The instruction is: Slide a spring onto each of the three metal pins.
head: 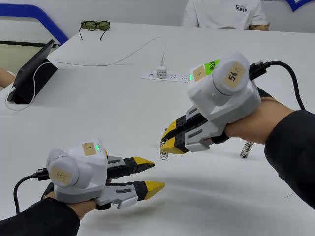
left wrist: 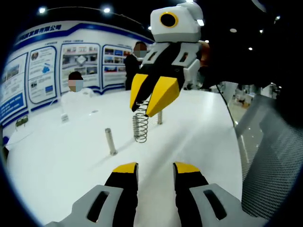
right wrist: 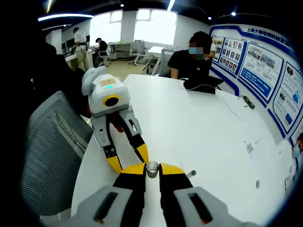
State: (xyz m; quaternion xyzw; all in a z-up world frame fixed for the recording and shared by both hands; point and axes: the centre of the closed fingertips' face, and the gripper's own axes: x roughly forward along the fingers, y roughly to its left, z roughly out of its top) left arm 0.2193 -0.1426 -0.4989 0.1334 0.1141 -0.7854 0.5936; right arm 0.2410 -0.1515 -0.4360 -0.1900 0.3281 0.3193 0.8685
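right gripper (head: 166, 139) fingers pinched shut on a spring (left wrist: 140, 125), which dangles down by the surface (head: 98, 113) near a pin (left wrist: 110, 141). left gripper (head: 157, 175) fingers partly open, holding nothing.

The left gripper (head: 156, 175) is held low and nearly level, and its jaws stand apart. The right gripper (head: 165, 141) is higher and tilts down toward the left one, with its jaws closed on the top of a spring (head: 163, 154). Both arms are in dark sleeves.
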